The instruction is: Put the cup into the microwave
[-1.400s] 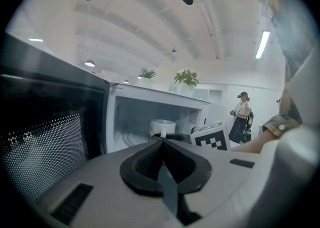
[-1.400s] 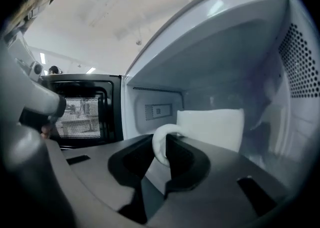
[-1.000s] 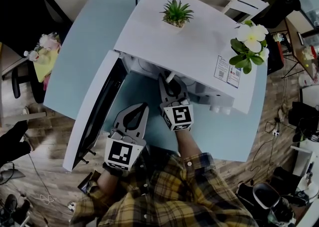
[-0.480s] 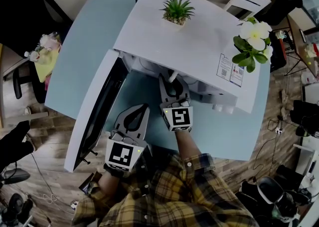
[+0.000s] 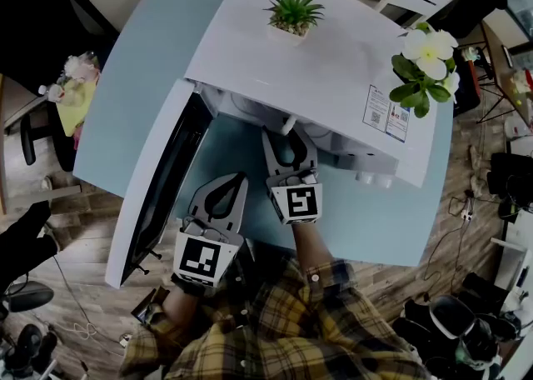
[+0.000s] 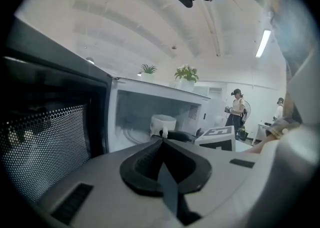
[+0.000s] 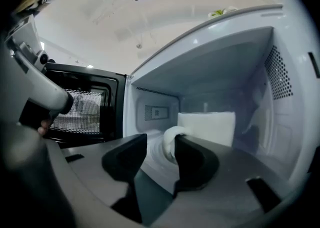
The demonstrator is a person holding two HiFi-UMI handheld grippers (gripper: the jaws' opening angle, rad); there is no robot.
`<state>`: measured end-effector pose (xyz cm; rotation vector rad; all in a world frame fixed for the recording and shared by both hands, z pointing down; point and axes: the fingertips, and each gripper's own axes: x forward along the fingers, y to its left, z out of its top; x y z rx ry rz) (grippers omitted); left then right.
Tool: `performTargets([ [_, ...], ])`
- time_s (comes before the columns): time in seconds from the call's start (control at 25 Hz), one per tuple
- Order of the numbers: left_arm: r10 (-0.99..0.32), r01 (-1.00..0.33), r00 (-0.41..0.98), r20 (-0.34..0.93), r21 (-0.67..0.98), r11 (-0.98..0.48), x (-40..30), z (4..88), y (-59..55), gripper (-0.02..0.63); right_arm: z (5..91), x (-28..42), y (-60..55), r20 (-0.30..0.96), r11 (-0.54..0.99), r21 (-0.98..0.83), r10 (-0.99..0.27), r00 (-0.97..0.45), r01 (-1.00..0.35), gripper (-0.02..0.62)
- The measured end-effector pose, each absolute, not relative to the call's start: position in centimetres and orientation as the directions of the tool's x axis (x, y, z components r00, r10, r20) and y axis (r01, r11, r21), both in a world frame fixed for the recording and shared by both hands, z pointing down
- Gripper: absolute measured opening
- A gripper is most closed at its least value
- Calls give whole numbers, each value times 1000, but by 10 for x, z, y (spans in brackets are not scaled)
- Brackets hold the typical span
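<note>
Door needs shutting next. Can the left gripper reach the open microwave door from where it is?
Probably yes. The left gripper, jaws together and empty, sits right beside the open microwave door, and nothing shows between them in the head view.

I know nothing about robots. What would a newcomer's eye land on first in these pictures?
First, the big white microwave, its door swung wide open at the left of the head view, with a spiky green plant and a white flower on top. Then the white cup standing inside it, with the right gripper at it: its jaws have just been opening, and the cup's handle shows in the gap between them.
</note>
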<state>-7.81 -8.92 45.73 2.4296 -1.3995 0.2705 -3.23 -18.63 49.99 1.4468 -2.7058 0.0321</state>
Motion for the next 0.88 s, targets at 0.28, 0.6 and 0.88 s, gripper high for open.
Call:
performTargets([
  [0.28, -810, -870, 493, 318, 180, -459, -81, 456, -90, -3, 501, -23, -183, 78, 553, 15, -831, -550, -833, 158],
  [0.6, -817, -872, 490, 304, 172, -459, -84, 451, -90, -3, 498, -16, -177, 91, 566, 17, -822, -562, -824, 158],
  [0.88, -824, -868, 496, 275, 157, -471, -81, 436, -93, -3, 477, 1, -165, 83, 562, -44, -822, -563, -826, 158],
])
